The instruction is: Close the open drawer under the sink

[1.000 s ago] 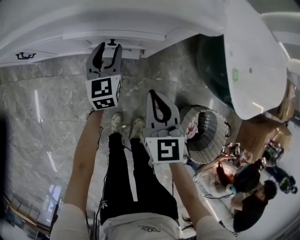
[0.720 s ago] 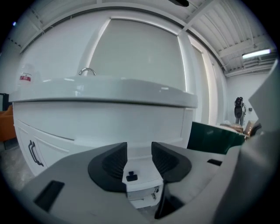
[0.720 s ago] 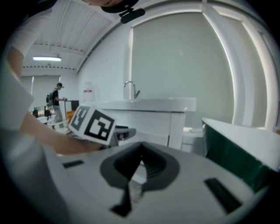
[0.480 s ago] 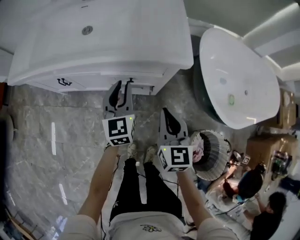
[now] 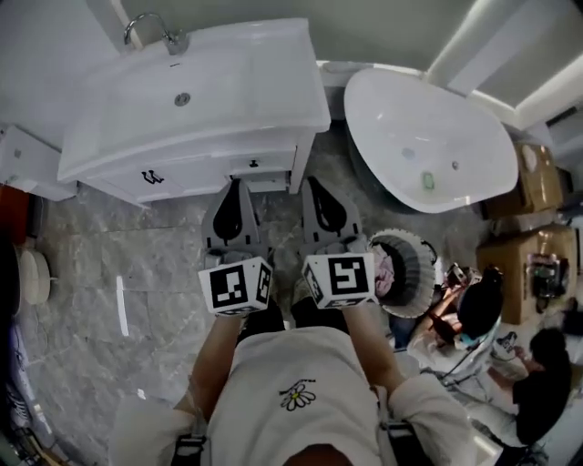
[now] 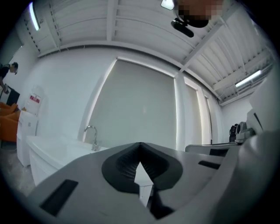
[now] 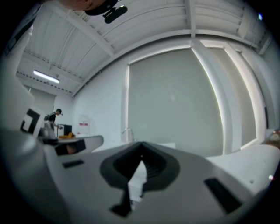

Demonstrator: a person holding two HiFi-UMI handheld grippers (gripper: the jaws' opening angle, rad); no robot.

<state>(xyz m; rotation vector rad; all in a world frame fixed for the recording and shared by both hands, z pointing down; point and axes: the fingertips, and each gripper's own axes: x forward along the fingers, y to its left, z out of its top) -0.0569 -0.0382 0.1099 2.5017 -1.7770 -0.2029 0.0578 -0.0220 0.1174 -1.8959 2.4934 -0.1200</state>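
1. Head view: white rectangular sink vanity (image 5: pixel 209 100) with curved chrome tap (image 5: pixel 150 27) stands at the top, on grey marbled floor (image 5: pixel 100 264).
2. White drawer front with small black handle (image 5: pixel 260 169) sits under the basin's front edge, right of centre. Cannot tell if it is flush with the cabinet.
3. Person's left gripper (image 5: pixel 239 185) points level toward that drawer. Its jaws are closing to touching tips, nothing between. Contact with the drawer unclear.
4. Person's right gripper (image 5: pixel 314 182) lies alongside, tips together, empty.
5. White oval bathtub (image 5: pixel 428 136) is right of the vanity; ribbed round basket (image 5: pixel 405 264) is just beside the right gripper.
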